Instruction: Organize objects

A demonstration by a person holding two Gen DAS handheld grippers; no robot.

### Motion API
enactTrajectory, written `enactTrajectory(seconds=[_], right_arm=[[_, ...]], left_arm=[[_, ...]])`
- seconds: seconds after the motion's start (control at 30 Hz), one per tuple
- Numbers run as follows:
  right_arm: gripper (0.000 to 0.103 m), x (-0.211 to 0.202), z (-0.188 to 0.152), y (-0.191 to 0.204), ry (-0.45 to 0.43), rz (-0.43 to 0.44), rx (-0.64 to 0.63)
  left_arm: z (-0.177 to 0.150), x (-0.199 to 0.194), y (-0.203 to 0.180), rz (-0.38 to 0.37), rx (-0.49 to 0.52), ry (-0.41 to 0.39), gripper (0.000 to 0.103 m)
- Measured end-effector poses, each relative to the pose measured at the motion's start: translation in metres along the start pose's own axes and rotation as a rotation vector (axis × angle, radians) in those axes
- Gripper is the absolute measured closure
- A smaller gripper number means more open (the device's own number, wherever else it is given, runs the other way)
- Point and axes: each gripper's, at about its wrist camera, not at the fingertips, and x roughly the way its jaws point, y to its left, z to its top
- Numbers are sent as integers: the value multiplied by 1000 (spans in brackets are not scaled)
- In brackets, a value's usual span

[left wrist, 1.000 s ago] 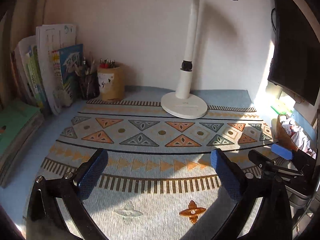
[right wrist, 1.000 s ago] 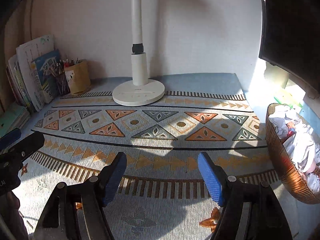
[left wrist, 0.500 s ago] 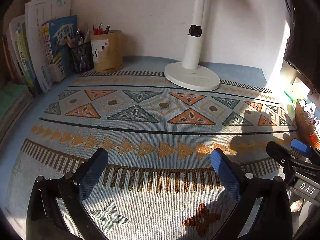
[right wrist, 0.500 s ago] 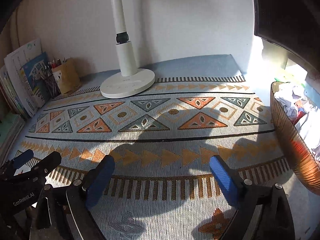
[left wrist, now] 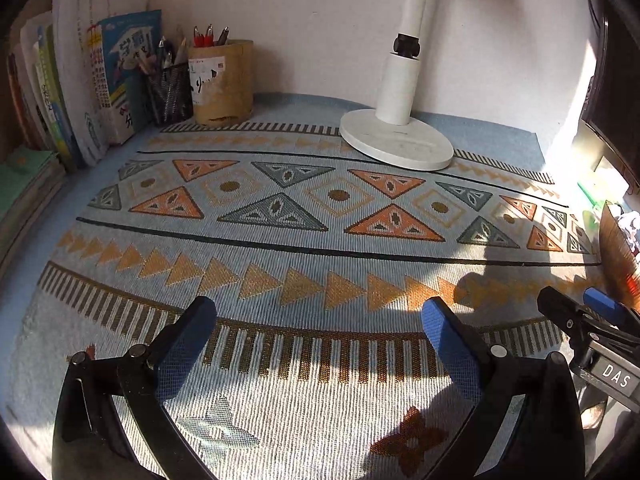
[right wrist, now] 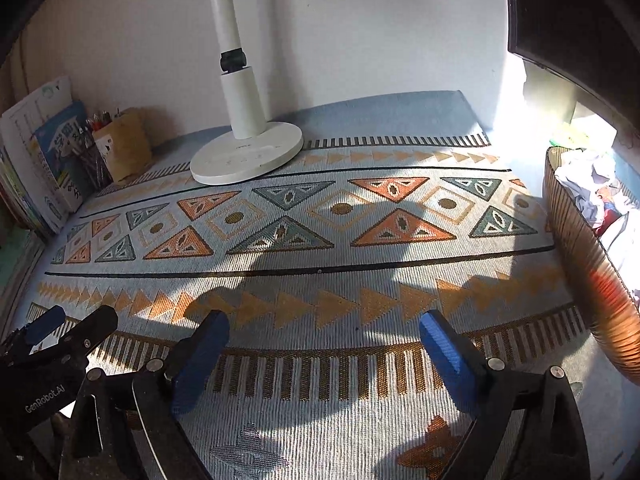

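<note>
Left wrist view puts the patterned mat [left wrist: 320,240] closer than a second ago, with the lamp base [left wrist: 396,144] and the bamboo pen holder [left wrist: 222,80] now higher in frame. My left gripper [left wrist: 320,336] stands wide apart with nothing between its blue pads. My right gripper [right wrist: 324,344] has just been opening and now gapes as wide, also empty. Both hang above the mat's striped border, side by side. The things to sort sit well away: books [left wrist: 80,80] and pen holder at the far left, the woven basket [right wrist: 580,260] of crumpled paper close off my right claw's right finger. Between lies open mat, bounded by the wall behind and a dark monitor [right wrist: 580,20] on the right.
</note>
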Motion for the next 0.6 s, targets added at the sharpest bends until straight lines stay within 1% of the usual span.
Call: enactTrajectory(seconds=[0.6], right_arm=[[7, 4, 0, 0, 20, 4, 2]], left_arm=[[0, 4, 0, 0, -7, 18, 1]])
